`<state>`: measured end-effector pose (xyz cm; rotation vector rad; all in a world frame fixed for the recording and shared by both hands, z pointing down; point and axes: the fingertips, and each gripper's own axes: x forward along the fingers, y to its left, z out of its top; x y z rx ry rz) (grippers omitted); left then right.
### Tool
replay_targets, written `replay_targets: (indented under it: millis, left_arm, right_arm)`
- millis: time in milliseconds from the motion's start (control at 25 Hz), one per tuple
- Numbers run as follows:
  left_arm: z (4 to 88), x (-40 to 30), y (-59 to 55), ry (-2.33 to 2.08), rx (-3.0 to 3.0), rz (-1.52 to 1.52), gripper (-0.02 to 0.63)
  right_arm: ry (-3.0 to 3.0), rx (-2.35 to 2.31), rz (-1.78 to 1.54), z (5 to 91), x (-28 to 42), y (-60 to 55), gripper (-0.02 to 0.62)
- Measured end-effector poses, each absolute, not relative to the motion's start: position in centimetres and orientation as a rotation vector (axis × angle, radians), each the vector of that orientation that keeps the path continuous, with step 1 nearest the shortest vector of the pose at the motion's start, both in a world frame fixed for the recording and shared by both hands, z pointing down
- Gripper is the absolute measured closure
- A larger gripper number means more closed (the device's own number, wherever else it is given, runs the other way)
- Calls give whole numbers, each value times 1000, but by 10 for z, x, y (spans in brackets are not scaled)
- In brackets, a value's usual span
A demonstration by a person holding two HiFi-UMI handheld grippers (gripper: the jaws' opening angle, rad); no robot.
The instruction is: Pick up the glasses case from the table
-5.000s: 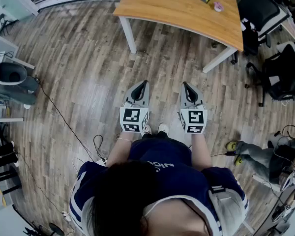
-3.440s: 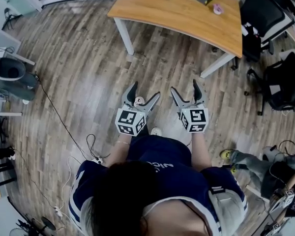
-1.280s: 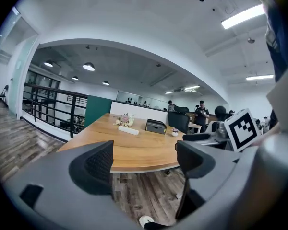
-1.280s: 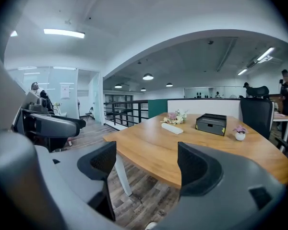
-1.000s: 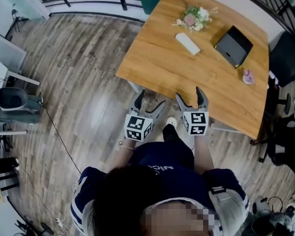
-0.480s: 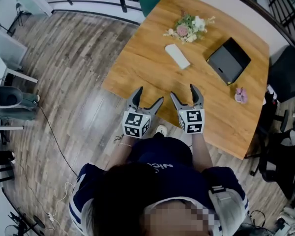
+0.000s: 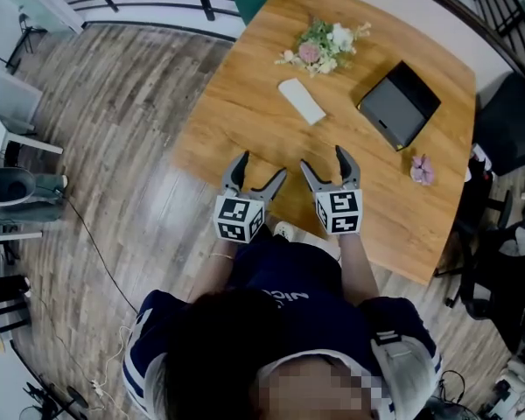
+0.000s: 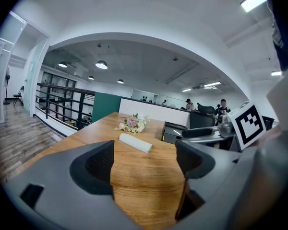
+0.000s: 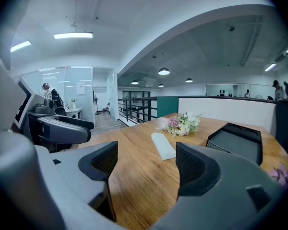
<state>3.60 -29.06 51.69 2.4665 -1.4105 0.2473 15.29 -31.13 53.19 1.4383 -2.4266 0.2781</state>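
Observation:
The glasses case (image 7: pixel 300 101) is a white oblong lying flat near the middle of the wooden table (image 7: pixel 245 112). It shows ahead between the jaws in the left gripper view (image 8: pixel 135 143) and in the right gripper view (image 9: pixel 162 145). My left gripper (image 7: pixel 260 168) hovers over the table's near edge, open and empty. My right gripper (image 7: pixel 324 160) is beside it, a little further over the tabletop, also open and empty. Both point toward the case, well short of it.
A small bunch of flowers (image 7: pixel 322 46) lies beyond the case. A black box (image 7: pixel 399 105) sits to the right, and a small pink flower (image 7: pixel 421 170) lies near the right edge. A black office chair (image 7: pixel 507 129) stands right of the table.
The person has stepped up to the table. Both grippers have moved forward from in front of its edge to over its near edge. Their jaws stay apart.

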Motion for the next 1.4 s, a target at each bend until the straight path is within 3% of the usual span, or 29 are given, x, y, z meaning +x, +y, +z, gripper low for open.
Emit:
replay_targets:
  millis: [720, 1400]
  left_arm:
    - [512, -11, -334, -1477, 2426, 279, 201]
    - [523, -40, -370, -1447, 2412, 345, 201]
  right_arm:
    - [-2368, 1308, 341, 521, 147, -452, 204]
    - [-2136, 1020, 483, 622, 122, -524, 192]
